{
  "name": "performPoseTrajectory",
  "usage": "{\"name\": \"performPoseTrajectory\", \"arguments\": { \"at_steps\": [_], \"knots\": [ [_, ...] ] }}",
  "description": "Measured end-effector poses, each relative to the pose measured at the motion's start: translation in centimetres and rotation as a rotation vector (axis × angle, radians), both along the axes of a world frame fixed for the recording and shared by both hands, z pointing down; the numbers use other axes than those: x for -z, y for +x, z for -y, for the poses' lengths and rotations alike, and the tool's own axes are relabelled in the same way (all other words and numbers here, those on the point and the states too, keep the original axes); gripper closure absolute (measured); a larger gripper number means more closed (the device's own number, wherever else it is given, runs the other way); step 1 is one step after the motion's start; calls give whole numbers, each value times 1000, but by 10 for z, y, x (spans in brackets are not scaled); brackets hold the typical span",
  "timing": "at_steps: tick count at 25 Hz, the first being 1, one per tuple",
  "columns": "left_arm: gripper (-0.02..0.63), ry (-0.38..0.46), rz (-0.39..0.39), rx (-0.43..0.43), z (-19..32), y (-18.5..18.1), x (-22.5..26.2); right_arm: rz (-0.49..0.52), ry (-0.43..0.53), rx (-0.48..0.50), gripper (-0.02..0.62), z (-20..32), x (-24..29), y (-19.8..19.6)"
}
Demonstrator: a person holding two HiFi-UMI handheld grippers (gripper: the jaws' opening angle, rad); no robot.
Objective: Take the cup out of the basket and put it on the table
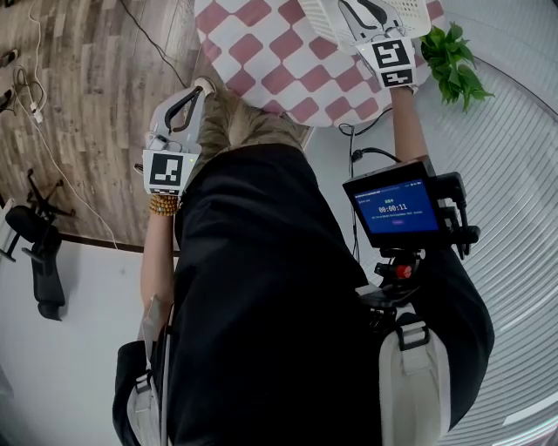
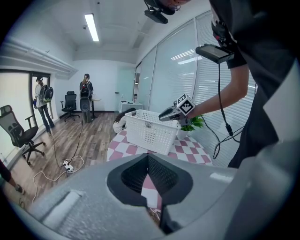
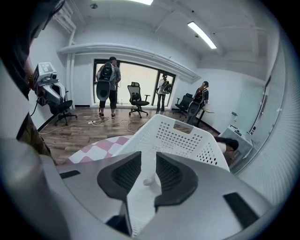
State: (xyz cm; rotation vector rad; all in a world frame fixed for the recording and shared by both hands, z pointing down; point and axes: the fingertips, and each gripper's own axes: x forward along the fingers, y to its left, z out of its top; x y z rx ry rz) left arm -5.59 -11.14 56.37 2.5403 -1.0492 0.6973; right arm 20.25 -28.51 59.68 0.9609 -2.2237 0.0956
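The white perforated basket (image 2: 149,131) stands on the red-and-white checked table (image 2: 187,151). My right gripper (image 3: 148,169) hangs over the basket's near rim (image 3: 187,138) and points down into it, jaws a little apart. Between them, lower down in the basket, shows a small pale thing that looks like the cup (image 3: 149,181); the pads do not press on it. From above, the right gripper (image 1: 364,12) sits at the table's far side by the basket (image 1: 411,10). My left gripper (image 1: 197,91) is held at the table's near-left edge, away from the basket. Its pads (image 2: 165,177) meet at the tips with nothing between them.
A green potted plant (image 1: 455,57) stands beside the basket at the table's right edge. Glass walls with blinds (image 1: 514,174) run along the right. On the wooden floor lie a cable and power strip (image 2: 68,165), with office chairs (image 2: 18,133) and people standing (image 3: 107,86) farther back.
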Motion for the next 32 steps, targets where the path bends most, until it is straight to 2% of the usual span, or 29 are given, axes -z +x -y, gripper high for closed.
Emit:
{"name": "performPoseTrajectory", "arguments": {
  "at_steps": [13, 17, 21, 29, 32],
  "knots": [
    [603, -7, 0, 25, -5, -3, -3, -126, -51, 128, 440, 13, -13, -1],
    [603, -9, 4, 36, -7, -6, -3, -166, -94, 197, 407, 10, -24, -3],
    [603, -11, 7, 45, -9, -8, -4, -238, -153, 272, 360, 5, -37, -3],
    [603, -15, 9, 57, -14, -9, -4, -373, -164, 383, 348, 7, -48, -3],
    [603, -13, 11, 72, -15, -12, -5, -426, -198, 432, 298, 6, -60, -2]
  ]
}}
